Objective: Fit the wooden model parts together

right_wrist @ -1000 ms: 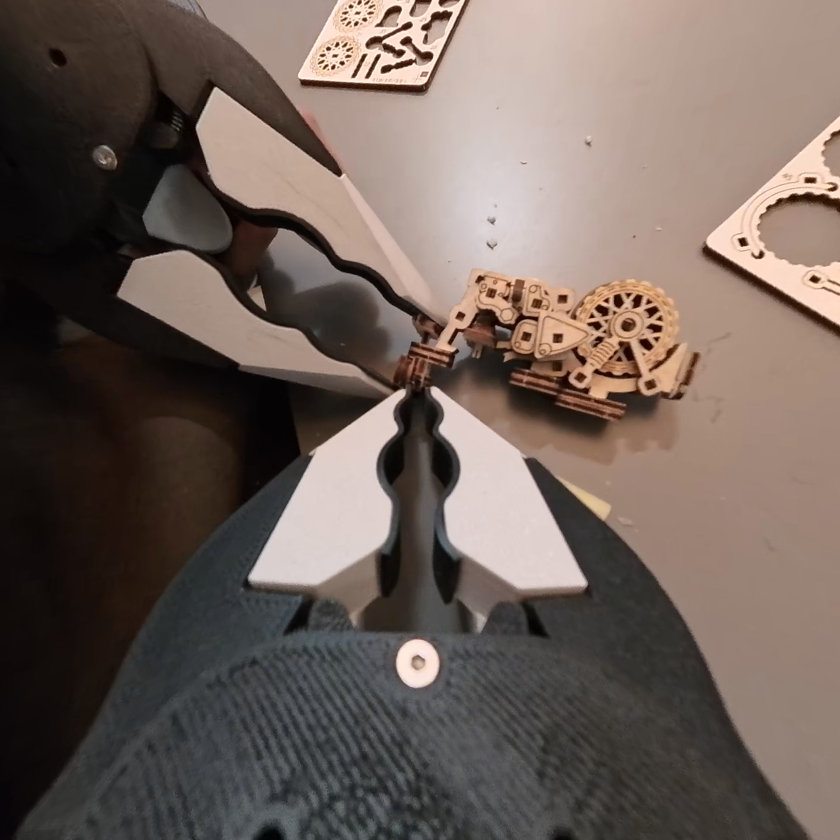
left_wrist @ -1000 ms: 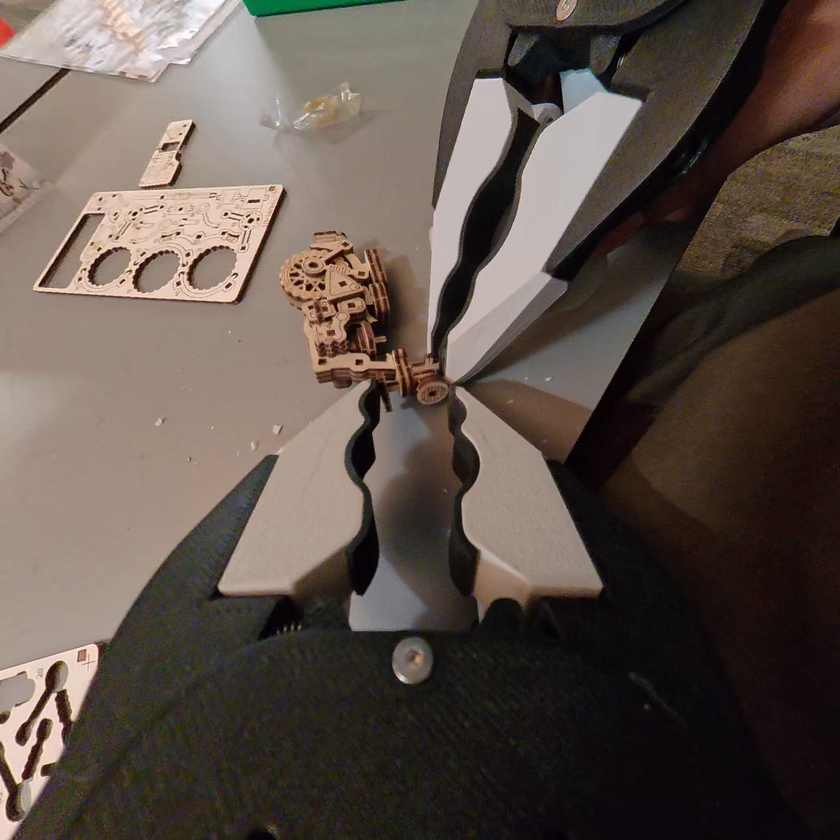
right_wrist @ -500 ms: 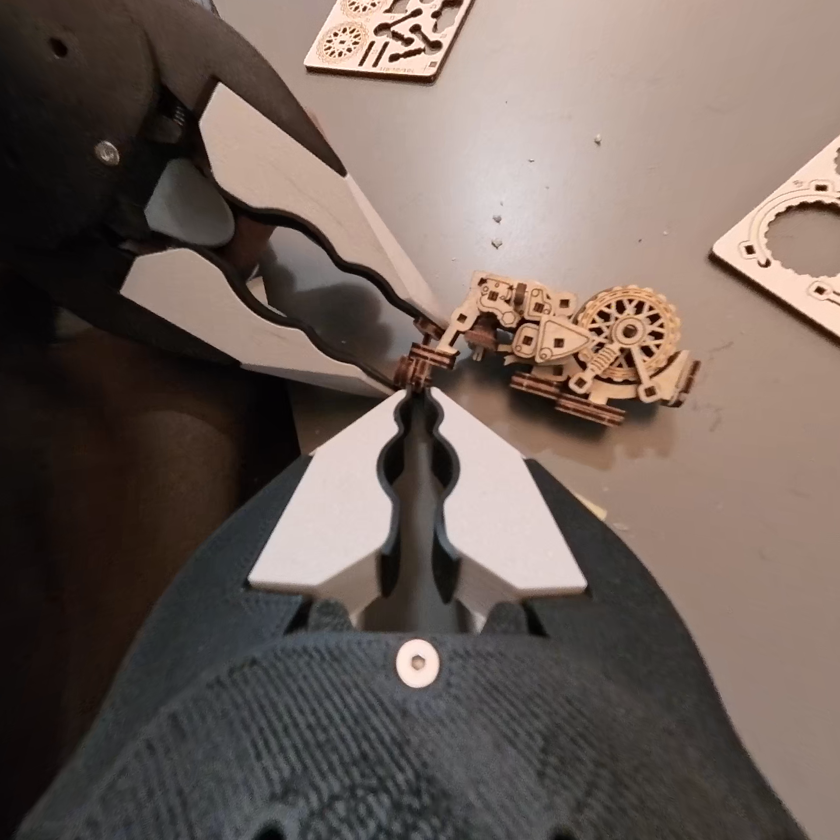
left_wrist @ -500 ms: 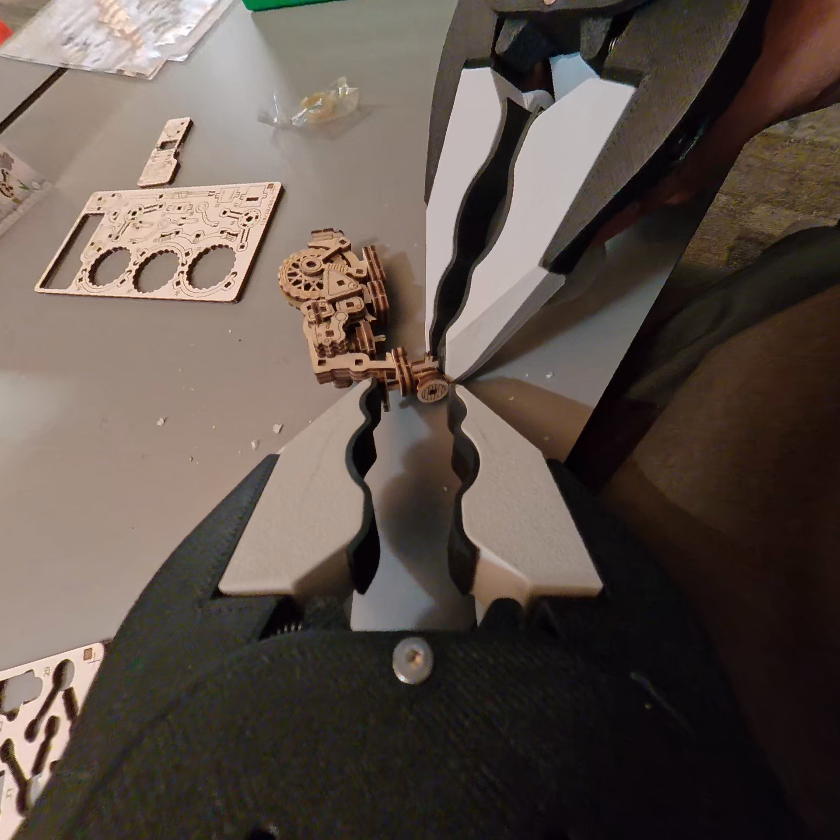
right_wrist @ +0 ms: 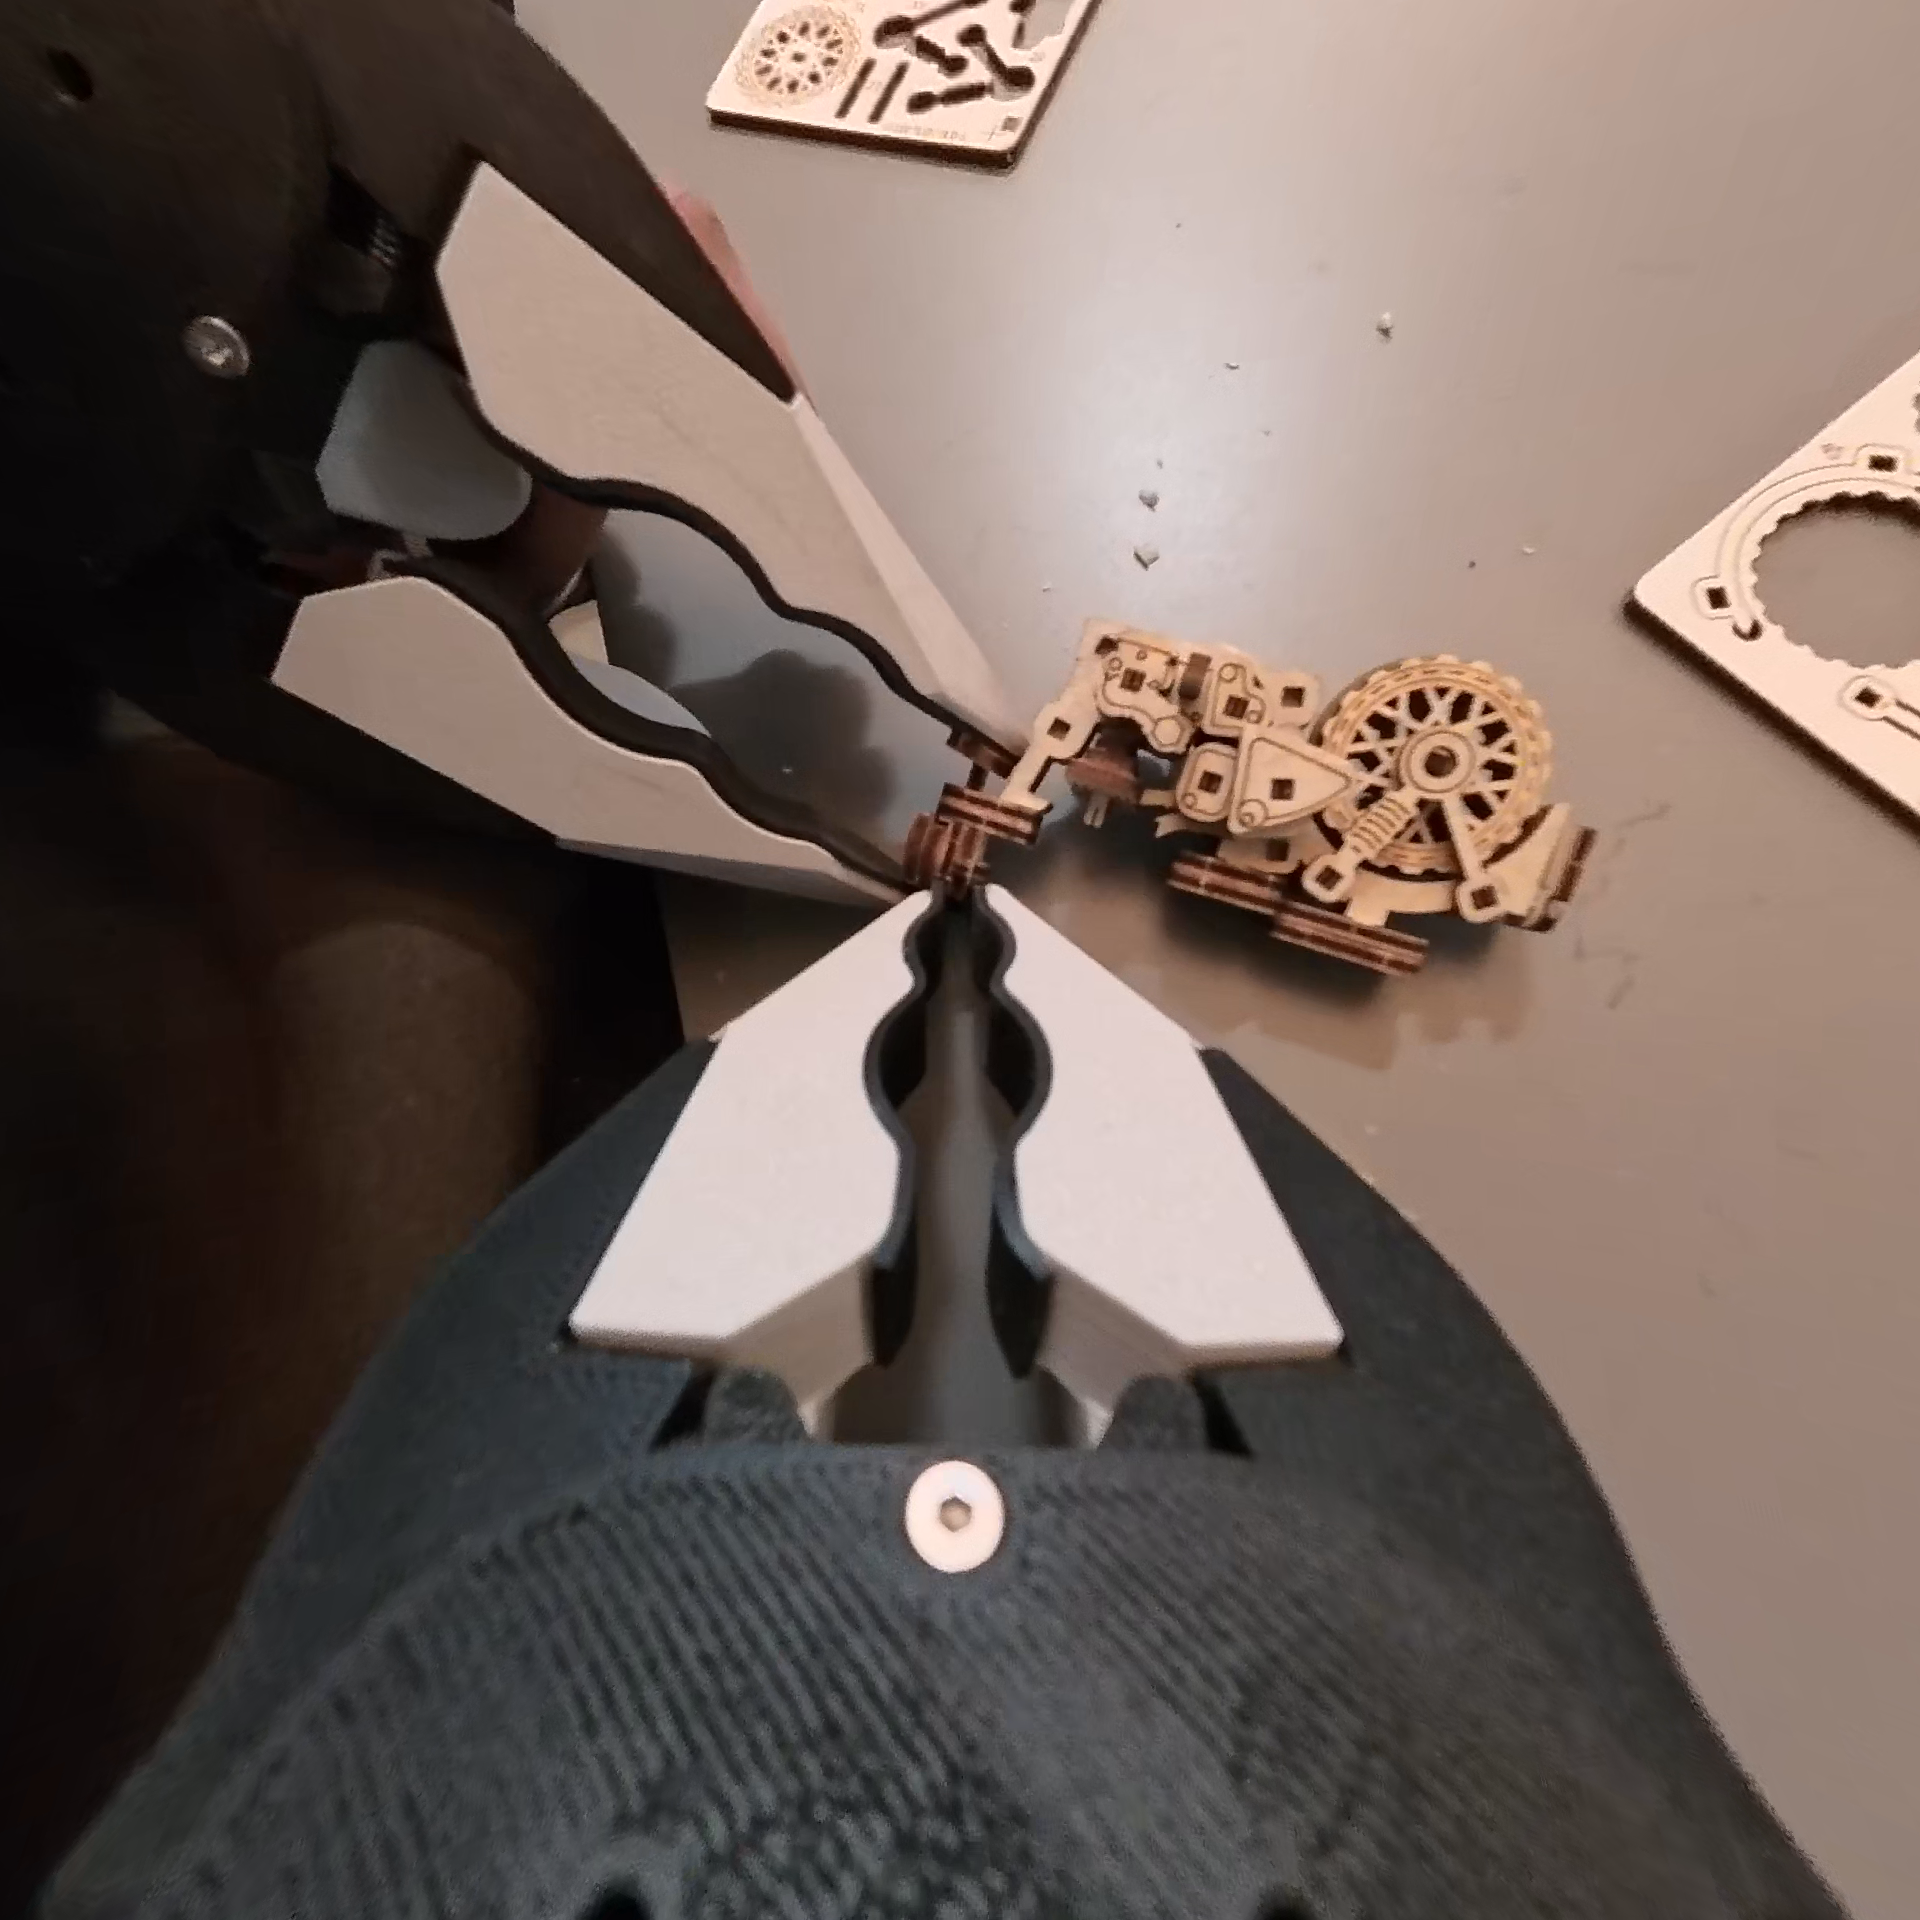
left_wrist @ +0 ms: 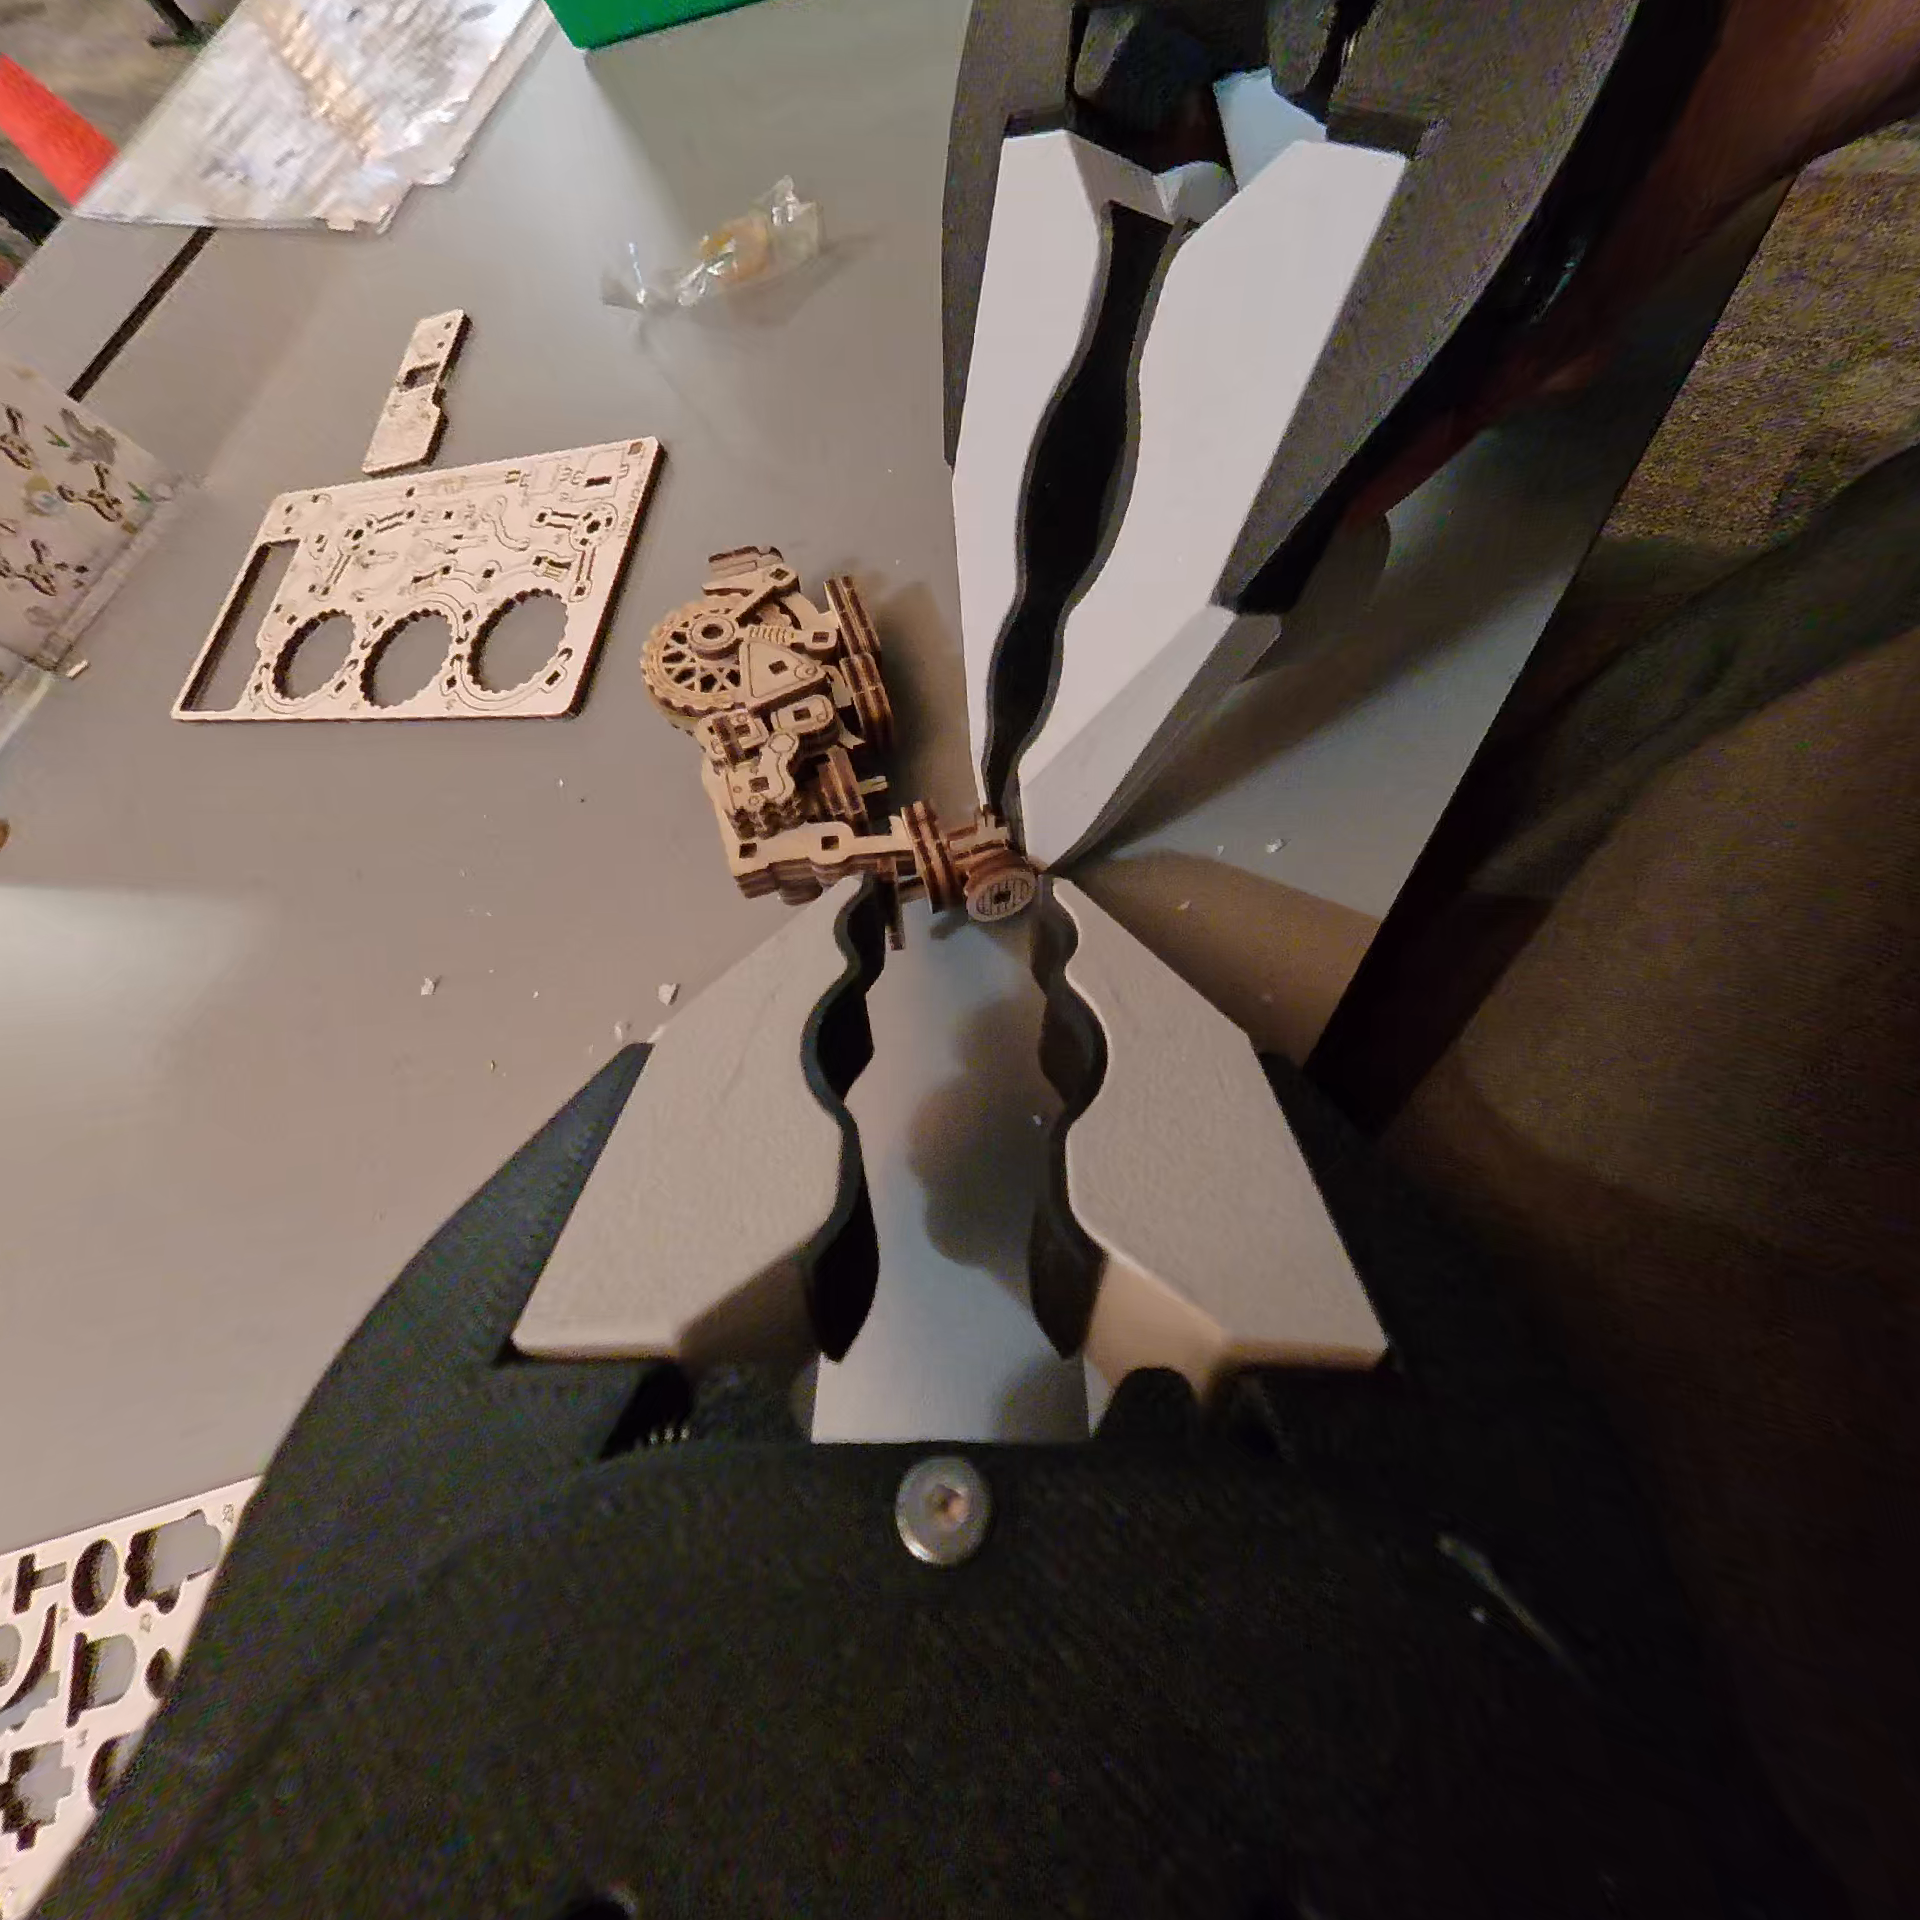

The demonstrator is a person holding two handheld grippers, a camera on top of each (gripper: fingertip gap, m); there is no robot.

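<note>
We have the wooden model lying on its side on the grey table, near the table's right edge, its thin front fork reaching toward us. Our left gripper is closed down to a narrow gap around the fork's small stacked end piece, while our right gripper (tips nearly meeting) pinches the same piece from the far side. Pressing crookedly could snap the fork or pop a joint; a slipping tip could shove the model toward the punched-out sheet on the left.
</note>
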